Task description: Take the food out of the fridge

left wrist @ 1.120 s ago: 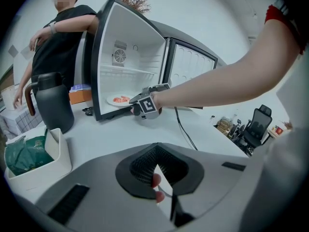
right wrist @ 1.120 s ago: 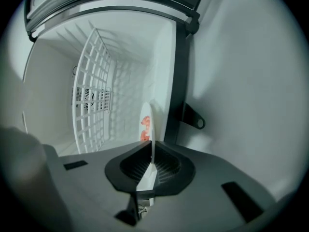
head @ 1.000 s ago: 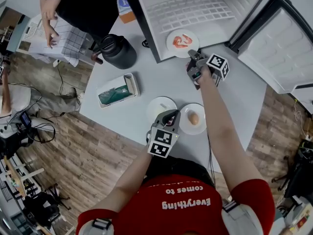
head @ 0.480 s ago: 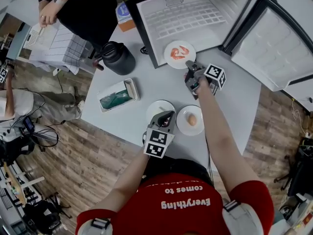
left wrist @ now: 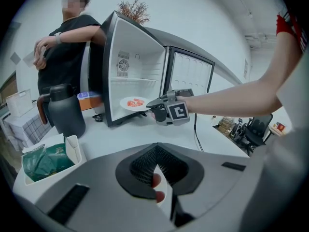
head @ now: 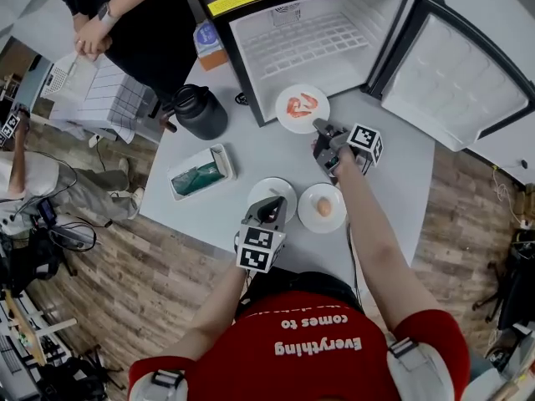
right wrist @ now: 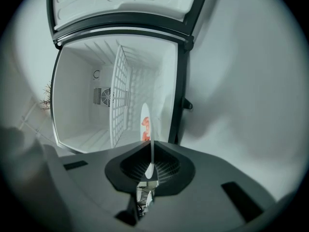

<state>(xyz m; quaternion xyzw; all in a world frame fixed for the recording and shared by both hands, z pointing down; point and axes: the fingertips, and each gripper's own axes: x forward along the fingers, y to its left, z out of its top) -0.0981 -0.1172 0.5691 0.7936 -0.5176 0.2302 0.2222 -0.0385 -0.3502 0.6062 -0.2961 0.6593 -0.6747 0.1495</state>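
**Red-food plate gripped at the fridge mouth**

The fridge (head: 313,36) stands on the counter (head: 251,153) with its door swung wide to your right and its white inside showing. The plate of red food (head: 303,107) is at the fridge's mouth, across the front edge of the compartment floor. I cannot tell whether it rests there or hangs clear.

Your right hand-held gripper (head: 320,129) is on the side of that plate nearest you. Its jaws are clamped on the plate's near rim, which shows edge-on between the pads in the right gripper view. Your right arm is stretched well forward, and that hand-held gripper points nearly level into the fridge.

Your left arm is bent close to your body. Your left hand-held gripper (head: 269,205) tilts downward, its jaws closed on the rim of a white plate (head: 269,189). Just beside it sits a plate with a pale egg-like item (head: 322,207).
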